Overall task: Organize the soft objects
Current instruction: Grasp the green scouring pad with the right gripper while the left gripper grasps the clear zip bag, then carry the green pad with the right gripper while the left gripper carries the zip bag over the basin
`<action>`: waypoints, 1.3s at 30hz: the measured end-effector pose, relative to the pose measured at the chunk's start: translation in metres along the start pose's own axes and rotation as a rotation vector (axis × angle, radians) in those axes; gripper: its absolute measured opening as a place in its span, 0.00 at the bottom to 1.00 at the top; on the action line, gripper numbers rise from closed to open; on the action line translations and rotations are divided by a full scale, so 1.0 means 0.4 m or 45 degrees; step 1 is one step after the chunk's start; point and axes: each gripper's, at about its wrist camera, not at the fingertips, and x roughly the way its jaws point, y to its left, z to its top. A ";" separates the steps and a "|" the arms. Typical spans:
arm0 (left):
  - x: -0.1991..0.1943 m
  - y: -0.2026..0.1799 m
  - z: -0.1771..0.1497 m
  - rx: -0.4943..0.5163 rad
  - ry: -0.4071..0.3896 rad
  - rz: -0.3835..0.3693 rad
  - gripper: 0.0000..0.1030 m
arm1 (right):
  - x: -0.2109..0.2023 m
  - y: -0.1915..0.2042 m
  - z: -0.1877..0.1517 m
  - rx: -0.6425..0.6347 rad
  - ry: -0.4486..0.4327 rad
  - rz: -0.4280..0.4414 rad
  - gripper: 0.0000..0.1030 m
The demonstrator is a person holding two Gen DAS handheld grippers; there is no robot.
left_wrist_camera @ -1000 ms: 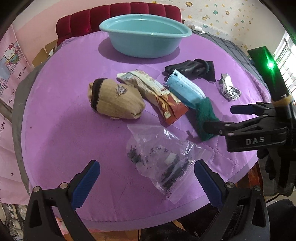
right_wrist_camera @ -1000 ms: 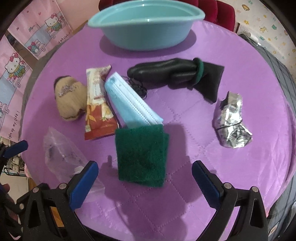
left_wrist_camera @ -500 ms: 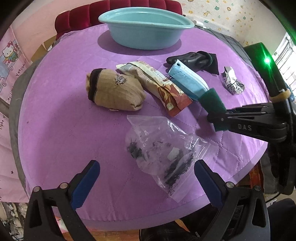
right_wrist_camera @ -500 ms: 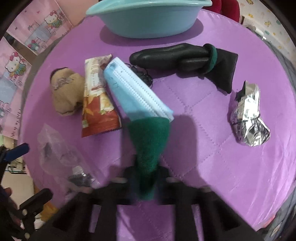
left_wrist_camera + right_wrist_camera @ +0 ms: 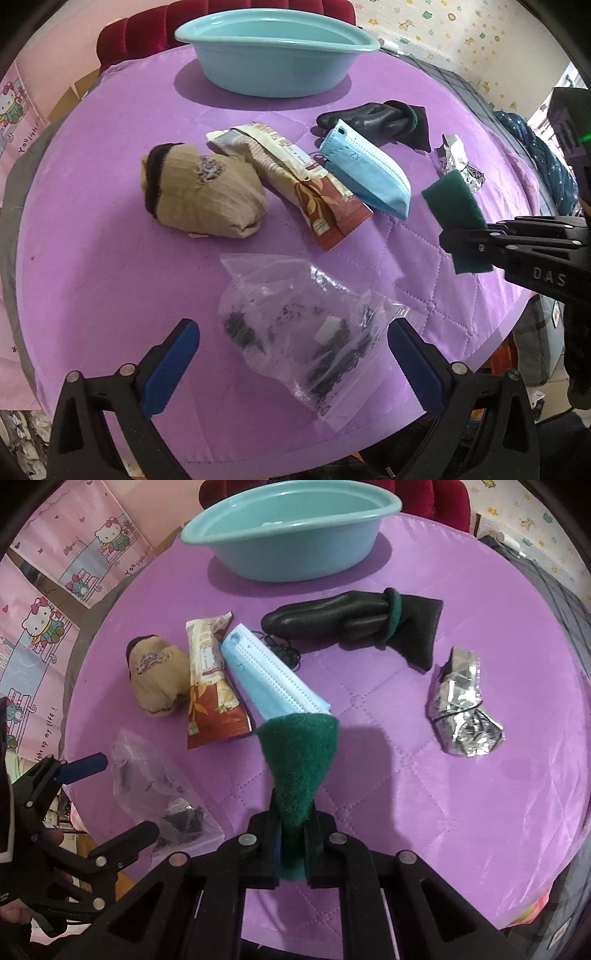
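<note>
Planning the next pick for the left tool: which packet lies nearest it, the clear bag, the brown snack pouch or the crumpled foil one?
The clear bag: it lies between the open left tool fingers; snack pouch and foil packet lie farther.

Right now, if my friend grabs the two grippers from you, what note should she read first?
Right gripper: shut on the green scouring pad, lifted off the purple quilted tablecloth.
Left gripper: open, holding nothing, above the clear plastic bag with dark bits.
Lying on the cloth: tan rolled sock, brown snack packet, blue face mask, black rubber glove, crumpled silver foil pouch.
Teal plastic basin at the far side looks empty.
Done: pad picked up. Left: probably drop it in the basin, then sort the rest.
</note>
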 end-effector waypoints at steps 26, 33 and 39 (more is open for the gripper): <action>0.042 -0.065 0.027 0.071 0.055 -0.075 0.38 | -0.039 -0.041 -0.037 0.044 -0.030 -0.025 0.07; 0.002 -0.074 0.035 0.066 0.040 -0.075 0.38 | -0.060 -0.021 -0.025 0.014 -0.037 -0.037 0.07; -0.047 -0.064 0.039 0.079 -0.002 -0.084 0.38 | -0.088 -0.004 -0.012 -0.018 -0.056 -0.037 0.07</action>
